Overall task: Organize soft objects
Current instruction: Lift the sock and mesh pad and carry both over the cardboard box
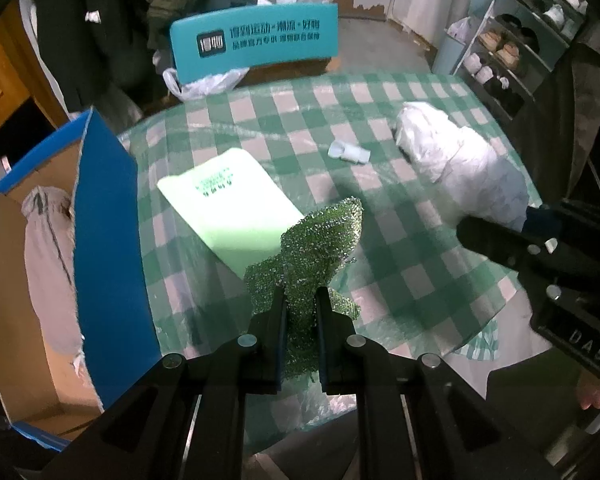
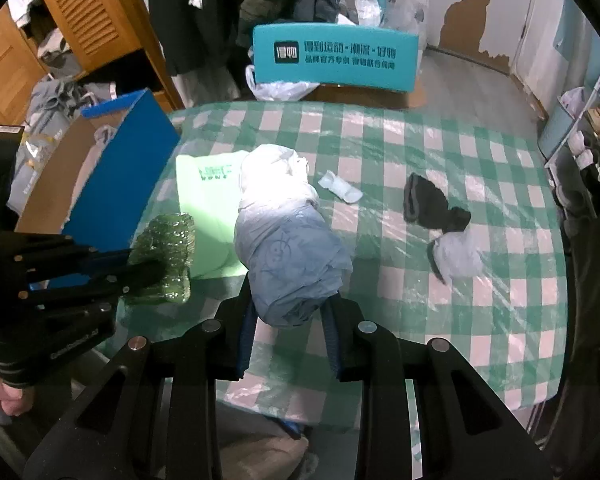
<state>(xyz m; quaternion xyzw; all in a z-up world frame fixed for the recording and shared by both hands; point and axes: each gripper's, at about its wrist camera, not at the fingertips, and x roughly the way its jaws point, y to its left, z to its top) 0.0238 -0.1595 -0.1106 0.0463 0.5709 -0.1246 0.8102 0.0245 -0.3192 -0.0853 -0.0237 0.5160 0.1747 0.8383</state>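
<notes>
Left gripper (image 1: pixel 300 300) nearly closed, pinching crumpled green mesh scrubber cloth (image 1: pixel 312 248) above checked table (image 1: pixel 380 240). Right gripper (image 2: pixel 290 312) clamps pale blue-white rolled fabric bundle (image 2: pixel 288 232). Blue-edged cardboard box (image 1: pixel 104 220) sits left, near. Risk: thin mesh slips from the narrow pinch; bulky bundle could snag box flap. Farther: black sock (image 2: pixel 432 204).

Right tongs (image 2: pixel 288 316) clamp the blue-white bundle (image 2: pixel 284 236) over the checkered table (image 2: pixel 440 140).
</notes>
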